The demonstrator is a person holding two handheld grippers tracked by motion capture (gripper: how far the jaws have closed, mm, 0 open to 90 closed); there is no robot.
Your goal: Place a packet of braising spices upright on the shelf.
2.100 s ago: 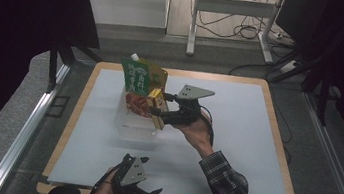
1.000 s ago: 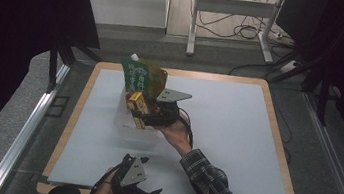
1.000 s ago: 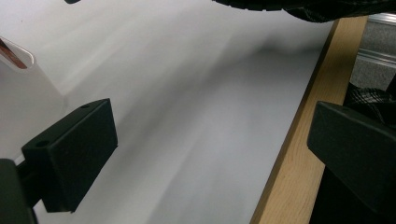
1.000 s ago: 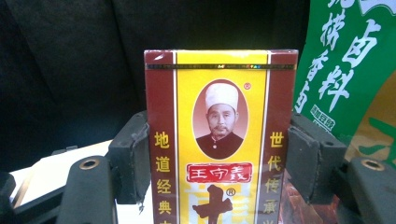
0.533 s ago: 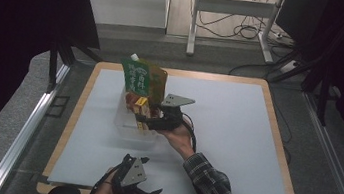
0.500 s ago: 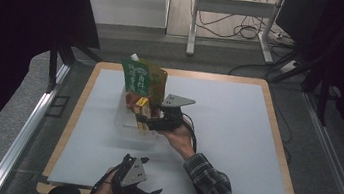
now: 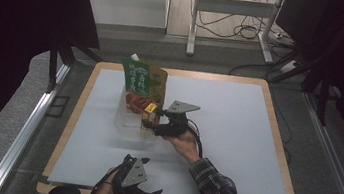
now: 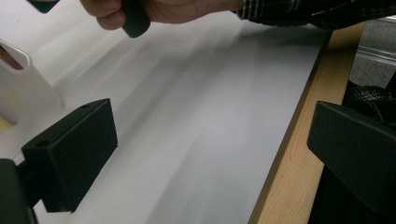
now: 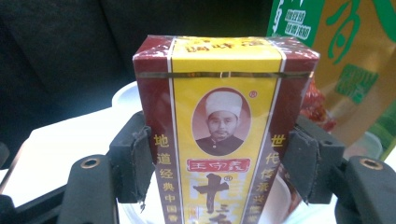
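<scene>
- Right tongs (image 9: 219,168): pads pressed on both sides of an upright red-and-yellow box (image 9: 222,135), pinching it.
- Box, high view (image 7: 149,111): just above the clear tub (image 7: 129,121), at about 11 o'clock from the table's (image 7: 235,135) centre.
- Green-and-gold pouch (image 7: 144,78): stands in the tub, at 12 o'clock from the box.
- Left tongs (image 8: 205,154): spread wide with nothing between them, at the table's 6 o'clock edge (image 7: 135,185).

Grippers: two, left gripper (image 7: 134,185) near tabletop's near edge, right gripper (image 7: 152,123) mid-table
Spice boxes: one, red-and-yellow box (image 9: 223,130)
Pouches: one, green pouch (image 7: 144,79)
Clear containers: one, clear tub (image 7: 129,121)
Tabletops: one, white tabletop (image 7: 237,121)
</scene>
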